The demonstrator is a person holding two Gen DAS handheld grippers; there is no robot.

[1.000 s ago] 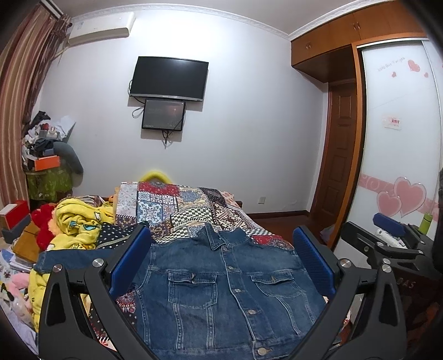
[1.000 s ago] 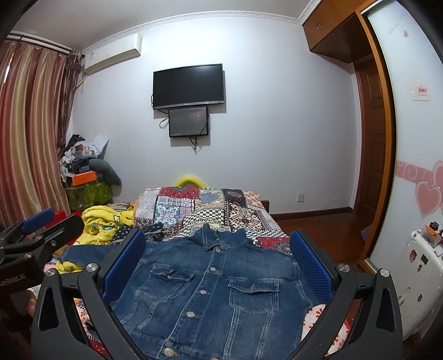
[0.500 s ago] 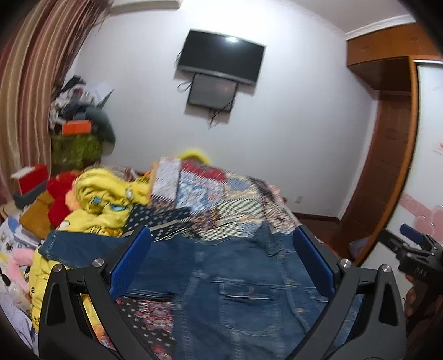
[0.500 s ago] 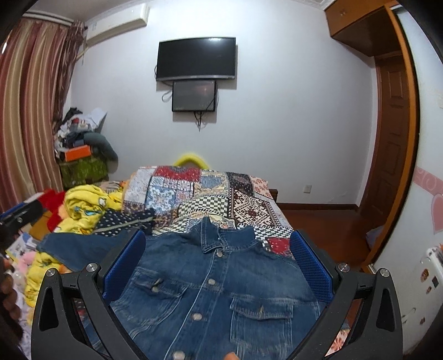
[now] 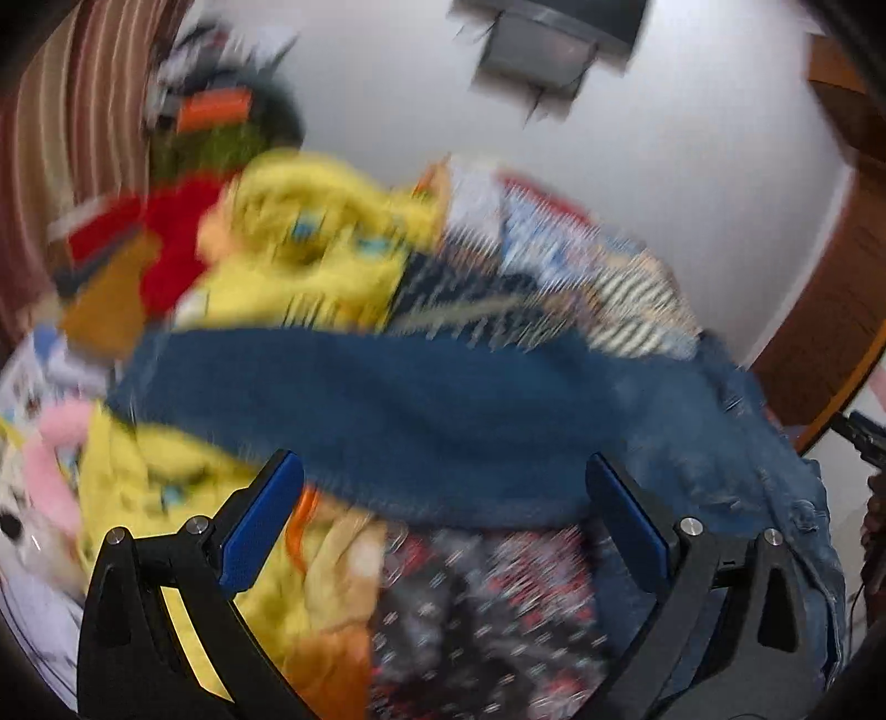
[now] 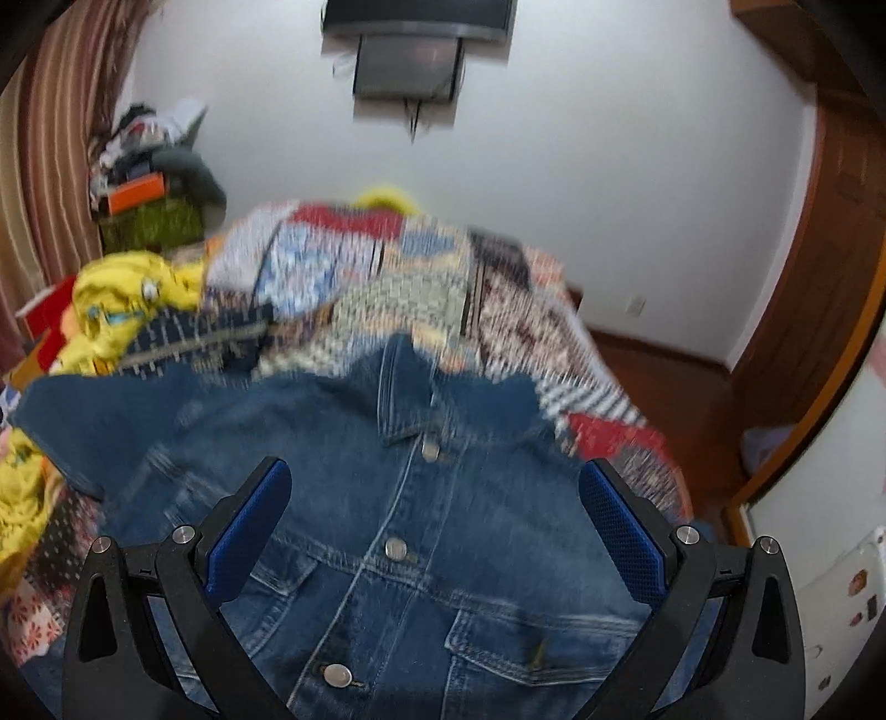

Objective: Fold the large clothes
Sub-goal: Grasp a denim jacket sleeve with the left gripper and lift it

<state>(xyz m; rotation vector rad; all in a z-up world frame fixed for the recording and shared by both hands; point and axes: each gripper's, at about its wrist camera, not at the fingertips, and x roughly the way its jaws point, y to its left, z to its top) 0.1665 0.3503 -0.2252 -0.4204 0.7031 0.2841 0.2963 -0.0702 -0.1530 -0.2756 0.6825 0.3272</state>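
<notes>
A blue denim jacket (image 6: 421, 515) lies face up and buttoned on the patchwork bedspread (image 6: 398, 277), collar toward the far wall. Its left sleeve (image 5: 387, 410) stretches out to the left across the bed in the blurred left wrist view. My left gripper (image 5: 443, 531) is open and empty, just above the near edge of that sleeve. My right gripper (image 6: 434, 531) is open and empty, low over the jacket's chest below the collar.
A yellow cartoon-print garment (image 5: 310, 260) and other clothes are piled left of the jacket. A cluttered stand (image 6: 149, 194) and striped curtain (image 6: 50, 166) are at the far left. A wall TV (image 6: 415, 50) hangs ahead; a wooden door (image 6: 830, 266) is to the right.
Both grippers have dipped down toward the bed. The left one has swung left over the outstretched sleeve; the right one has closed in on the jacket's chest. Both stay open.
</notes>
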